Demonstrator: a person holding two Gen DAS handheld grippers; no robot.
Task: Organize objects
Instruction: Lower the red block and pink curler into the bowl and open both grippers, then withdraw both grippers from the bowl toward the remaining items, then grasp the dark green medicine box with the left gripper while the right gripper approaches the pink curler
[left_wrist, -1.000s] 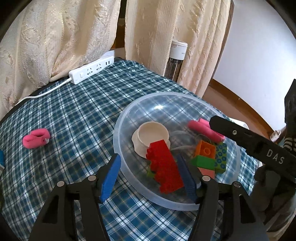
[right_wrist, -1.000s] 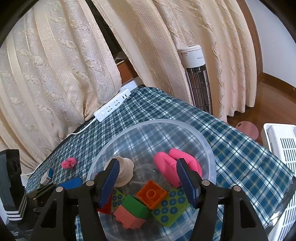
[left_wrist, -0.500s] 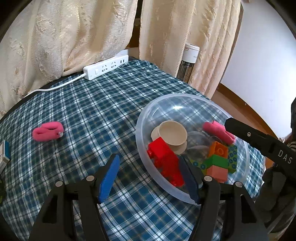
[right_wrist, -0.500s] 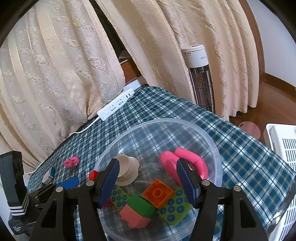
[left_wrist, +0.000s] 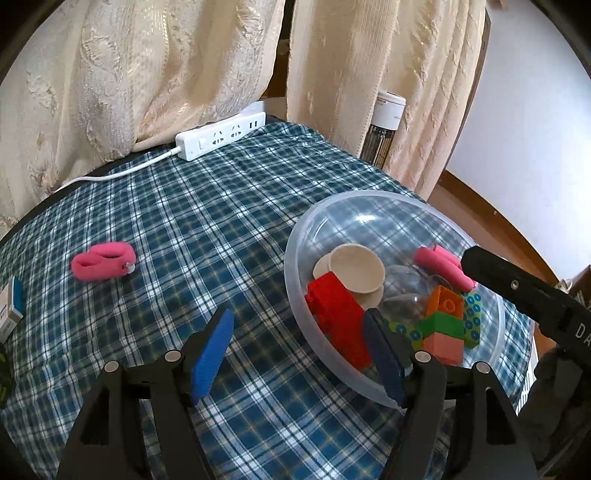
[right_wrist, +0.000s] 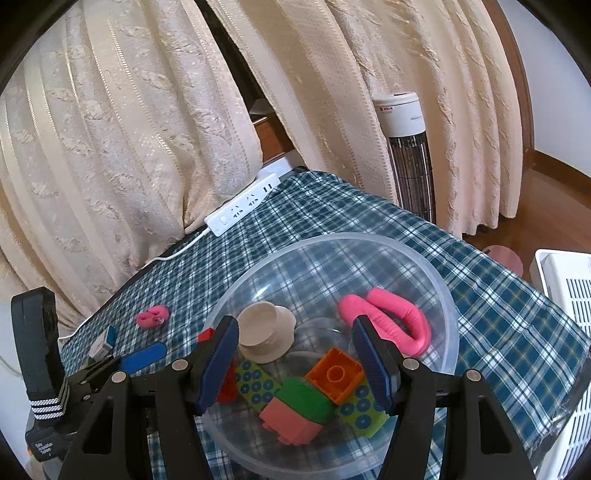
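Note:
A clear plastic bowl (left_wrist: 295, 236) (right_wrist: 448, 306) on the plaid table holds a red brick (left_wrist: 336, 310), a beige cup (left_wrist: 356, 267) (right_wrist: 264, 326), a pink roll (right_wrist: 391, 317), orange (right_wrist: 334, 373), green and pink bricks and a dotted green plate. A second pink roll (left_wrist: 103, 260) (right_wrist: 152, 317) lies on the cloth at the left. My left gripper (left_wrist: 299, 354) is open and empty, at the bowl's near left rim. My right gripper (right_wrist: 293, 363) is open and empty, above the bowl.
A white power strip (left_wrist: 219, 140) (right_wrist: 242, 206) lies at the table's back edge by the curtains. A small blue-and-white box (left_wrist: 11, 306) (right_wrist: 105, 341) is at the far left. A tower heater (right_wrist: 408, 155) stands behind the table, a white basket (right_wrist: 569, 332) at right.
My left gripper has pulled back to the left, away from the red brick in the bowl, and now sits at the bowl's rim. The right gripper has shifted slightly.

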